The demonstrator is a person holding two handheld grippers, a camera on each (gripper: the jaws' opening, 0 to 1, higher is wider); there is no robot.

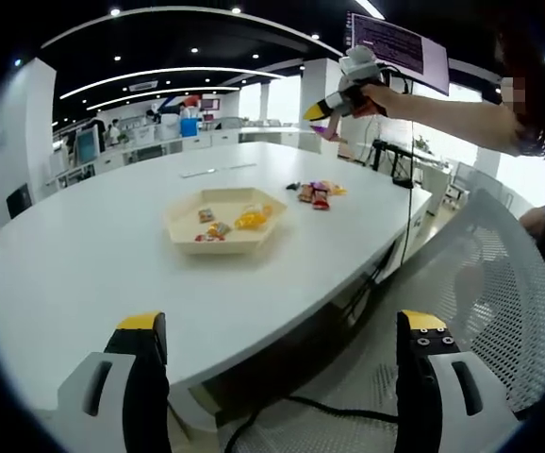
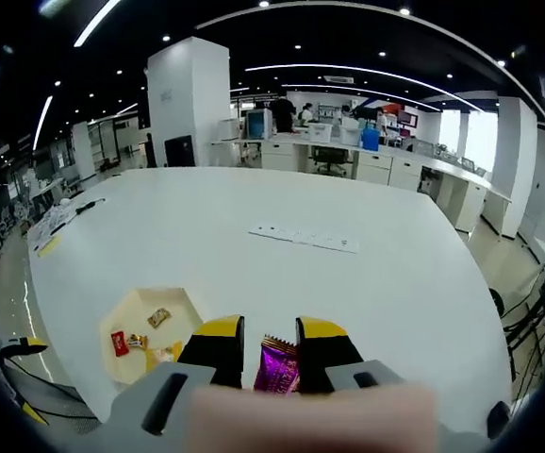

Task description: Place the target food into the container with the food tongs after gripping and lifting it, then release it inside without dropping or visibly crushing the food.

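Risk lies in the carry: the right gripper (image 2: 271,354) holds a purple snack (image 2: 276,366) clenched between its jaws, high above the tabletop (image 2: 254,274) and well apart from the tray (image 1: 223,223). A loose pinch on the slick wrapper could drop it short; a harder squeeze could crush it. The left gripper (image 1: 287,377) hangs off the tabletop's edge, jaws spread and holding nothing.

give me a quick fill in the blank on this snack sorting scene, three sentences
1. The right claw is shut on a snack packet whose wrapper is ____.
2. The cream tray on the white table has ____ sides.
3. The left claw has its jaws apart and holds ____.

Missing words: purple; six; nothing
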